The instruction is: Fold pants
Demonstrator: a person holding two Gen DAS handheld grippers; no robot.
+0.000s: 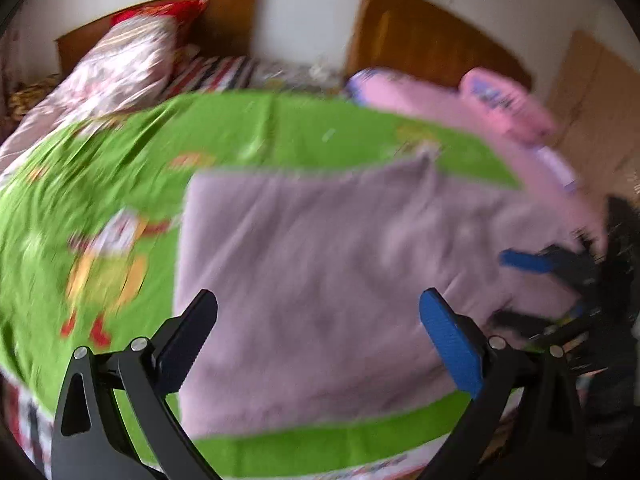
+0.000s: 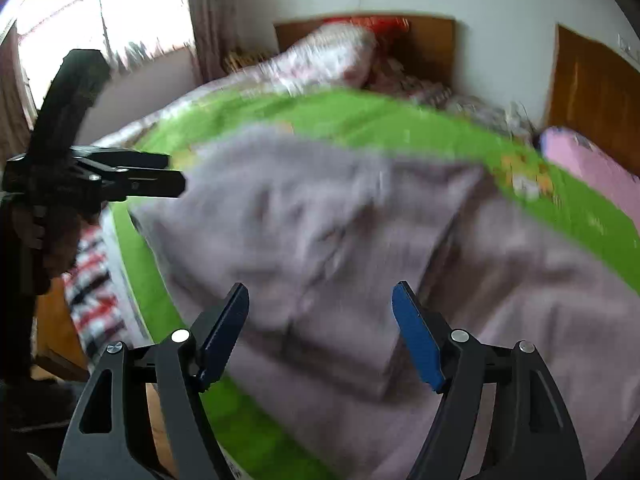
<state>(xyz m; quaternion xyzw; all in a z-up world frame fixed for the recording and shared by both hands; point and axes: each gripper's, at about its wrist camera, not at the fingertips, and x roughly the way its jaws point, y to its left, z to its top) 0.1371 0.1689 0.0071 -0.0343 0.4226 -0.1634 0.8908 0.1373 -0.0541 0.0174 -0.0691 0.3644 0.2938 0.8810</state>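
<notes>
Left wrist: pants [image 1: 320,280] within green sheet [image 1: 120,184] edges.

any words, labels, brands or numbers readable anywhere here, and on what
None can be read.
Green sheet: cartoon prints only, blurred; no lettering can be made out.
Pink pillow: a bluish print, too blurred to read.
Mauve pants: no label or tag shows.
Left gripper and right gripper: no markings show.
</notes>
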